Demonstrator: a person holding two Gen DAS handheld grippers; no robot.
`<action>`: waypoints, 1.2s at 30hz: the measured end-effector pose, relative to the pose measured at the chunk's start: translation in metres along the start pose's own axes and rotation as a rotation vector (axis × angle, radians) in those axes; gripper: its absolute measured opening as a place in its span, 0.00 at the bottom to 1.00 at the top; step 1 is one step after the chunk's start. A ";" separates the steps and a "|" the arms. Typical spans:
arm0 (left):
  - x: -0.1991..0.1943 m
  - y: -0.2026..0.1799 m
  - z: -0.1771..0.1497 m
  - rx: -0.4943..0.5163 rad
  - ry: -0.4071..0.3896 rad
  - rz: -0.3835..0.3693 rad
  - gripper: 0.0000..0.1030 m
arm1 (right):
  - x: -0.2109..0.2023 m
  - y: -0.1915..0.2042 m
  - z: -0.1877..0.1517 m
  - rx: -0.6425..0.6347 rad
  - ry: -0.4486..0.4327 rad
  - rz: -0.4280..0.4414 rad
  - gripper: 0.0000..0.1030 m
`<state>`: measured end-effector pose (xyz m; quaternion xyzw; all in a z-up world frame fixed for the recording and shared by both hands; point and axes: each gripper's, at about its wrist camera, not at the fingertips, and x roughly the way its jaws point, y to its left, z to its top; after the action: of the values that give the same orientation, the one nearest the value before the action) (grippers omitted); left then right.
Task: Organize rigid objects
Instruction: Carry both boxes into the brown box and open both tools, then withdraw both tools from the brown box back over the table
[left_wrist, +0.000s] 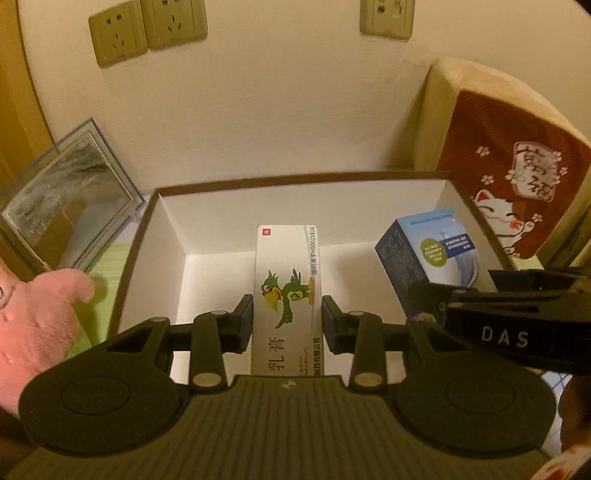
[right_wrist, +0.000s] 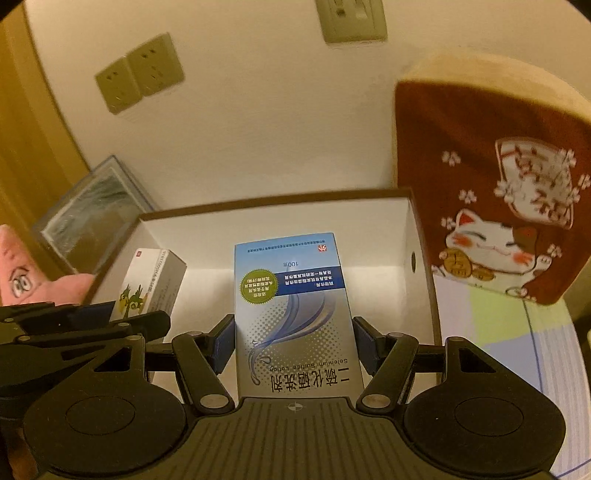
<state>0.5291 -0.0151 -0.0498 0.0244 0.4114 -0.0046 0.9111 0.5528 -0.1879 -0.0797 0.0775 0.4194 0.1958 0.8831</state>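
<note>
both grippers hold boxes over the carton (left_wrist: 295, 181).

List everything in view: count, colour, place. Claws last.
Storage box: 1, brown rim, white inside, against the wall.
Ointment carton: 1, white with green bird, over the box, left.
Lotion carton: 1, blue and silver, over the box, right.
Cat cushion: 1, red and beige, right of box.
Clear case: 1, transparent, left of box.
Pink plush: 1, left.
Wall sockets: 3, beige, on wall.
Left claw: black, around the ointment carton.
Right claw: black, around the lotion carton.
</note>
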 end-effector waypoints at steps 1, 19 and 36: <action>0.004 0.000 0.000 -0.002 0.005 -0.002 0.34 | 0.004 -0.001 -0.001 0.004 0.007 -0.001 0.64; 0.028 0.011 -0.008 -0.020 0.053 0.000 0.48 | 0.028 -0.013 0.000 0.116 0.038 0.067 0.71; -0.047 0.014 -0.042 0.010 -0.032 -0.001 0.58 | -0.048 -0.013 -0.031 -0.005 -0.071 0.149 0.81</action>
<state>0.4666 0.0004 -0.0417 0.0287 0.3966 -0.0073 0.9175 0.5055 -0.2200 -0.0692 0.1132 0.3802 0.2590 0.8807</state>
